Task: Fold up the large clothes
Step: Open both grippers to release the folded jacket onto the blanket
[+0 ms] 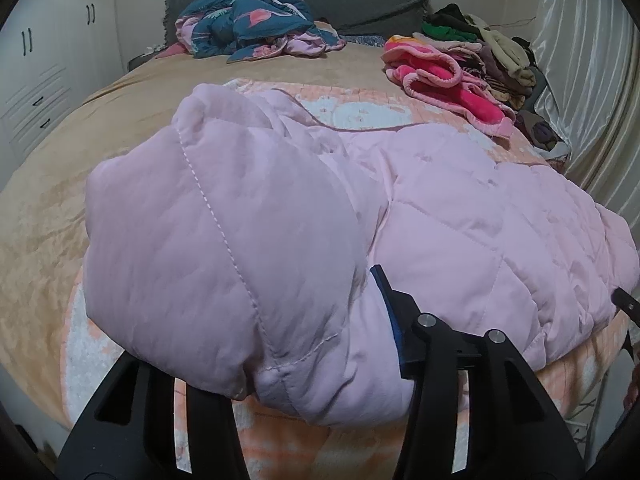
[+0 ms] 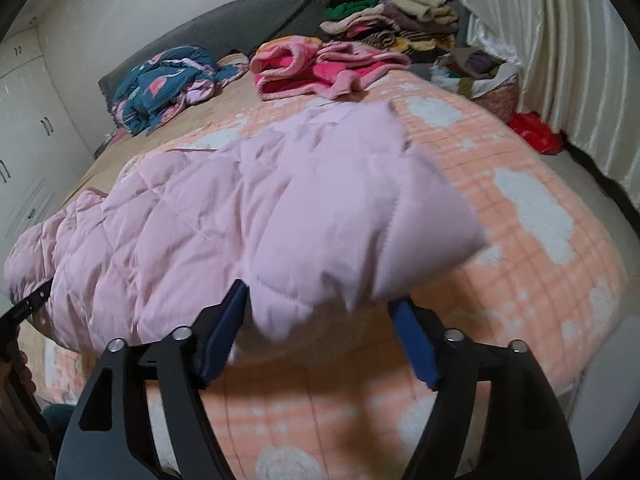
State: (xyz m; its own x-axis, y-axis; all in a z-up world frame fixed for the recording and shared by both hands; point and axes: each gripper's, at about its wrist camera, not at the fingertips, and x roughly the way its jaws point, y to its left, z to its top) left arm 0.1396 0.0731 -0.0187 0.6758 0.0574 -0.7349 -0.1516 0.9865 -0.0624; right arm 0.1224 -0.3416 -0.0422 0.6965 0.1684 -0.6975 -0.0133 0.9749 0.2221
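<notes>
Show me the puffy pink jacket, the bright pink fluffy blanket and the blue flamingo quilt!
Puffy pale pink quilted jacket (image 1: 248, 216), left wrist view, folded-over panel.
Bright pink fluffy blanket (image 2: 304, 76), right wrist view, its middle folds.
Blue flamingo-print quilt (image 1: 256, 20), left wrist view, top of the heap.

Pink jacket (image 1: 248, 216): quilted cloth, matt, smooth, puffy, with visible stitch lines. Peach blanket (image 2: 516, 248): fleecy, rough nap, white fluffy patches. Tan bedspread (image 1: 52, 184): velvety, faint sheen. Curtain (image 1: 592, 80): satin-like cloth, glossy. Magenta garment (image 2: 320, 72): plush fleece. Headboard (image 1: 352, 0): grey matt fabric. Right hand-held gripper (image 2: 320, 336): matt black plastic, blue matt pads, shiny metal pins.
</notes>
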